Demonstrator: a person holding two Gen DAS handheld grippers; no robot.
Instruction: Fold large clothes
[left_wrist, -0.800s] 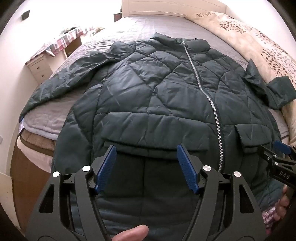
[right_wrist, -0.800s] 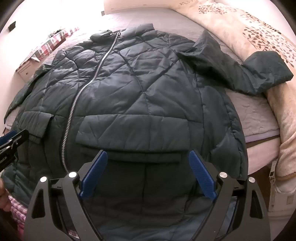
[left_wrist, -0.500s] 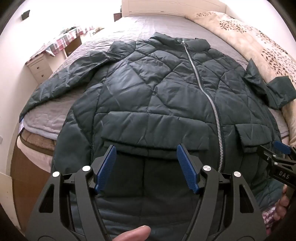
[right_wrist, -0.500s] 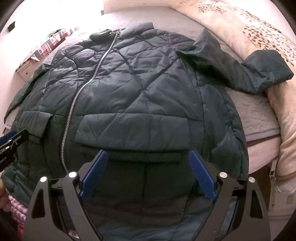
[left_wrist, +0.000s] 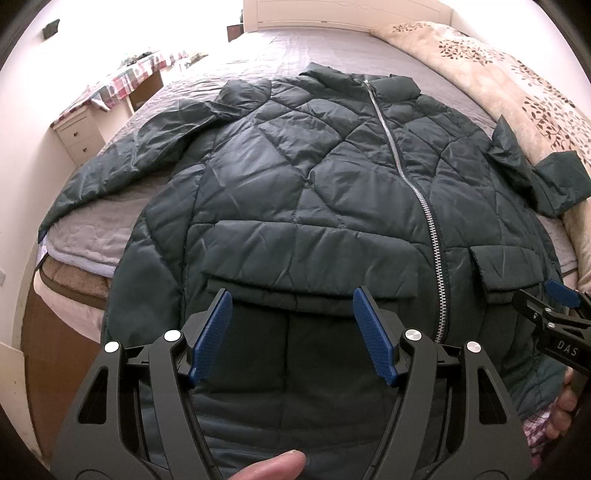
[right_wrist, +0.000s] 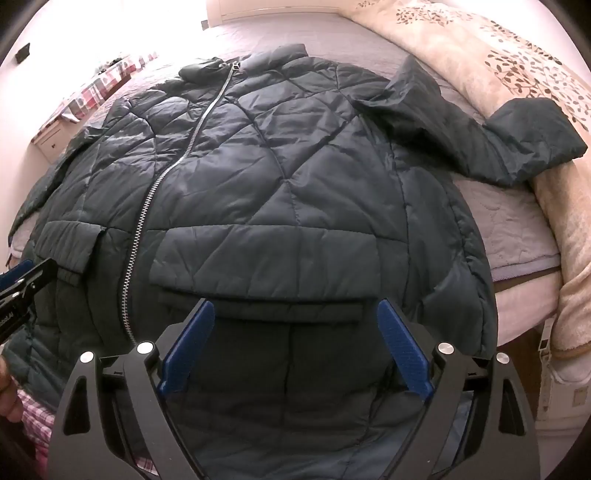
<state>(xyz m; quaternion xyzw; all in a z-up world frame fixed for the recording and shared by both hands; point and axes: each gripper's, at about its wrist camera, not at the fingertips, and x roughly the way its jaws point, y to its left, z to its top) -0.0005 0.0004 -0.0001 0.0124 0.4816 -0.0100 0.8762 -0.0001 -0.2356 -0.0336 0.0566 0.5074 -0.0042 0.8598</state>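
A dark green quilted jacket (left_wrist: 314, 177) lies front up on the bed, zipped, its hem hanging over the near edge. It also shows in the right wrist view (right_wrist: 288, 177). One sleeve (left_wrist: 122, 162) stretches left, the other sleeve (right_wrist: 491, 133) lies bent at the right against the blanket. My left gripper (left_wrist: 291, 306) is open and empty, just over the jacket's left pocket flap (left_wrist: 306, 254). My right gripper (right_wrist: 295, 317) is open and empty, just over the right pocket flap (right_wrist: 266, 258). Each gripper's tip shows at the edge of the other's view.
The bed (left_wrist: 295, 48) has a grey quilted cover. A beige leaf-print blanket (right_wrist: 480, 48) is heaped along its right side. A white nightstand (left_wrist: 79, 134) and a desk with a plaid cloth (left_wrist: 129, 74) stand at the left, by the wall.
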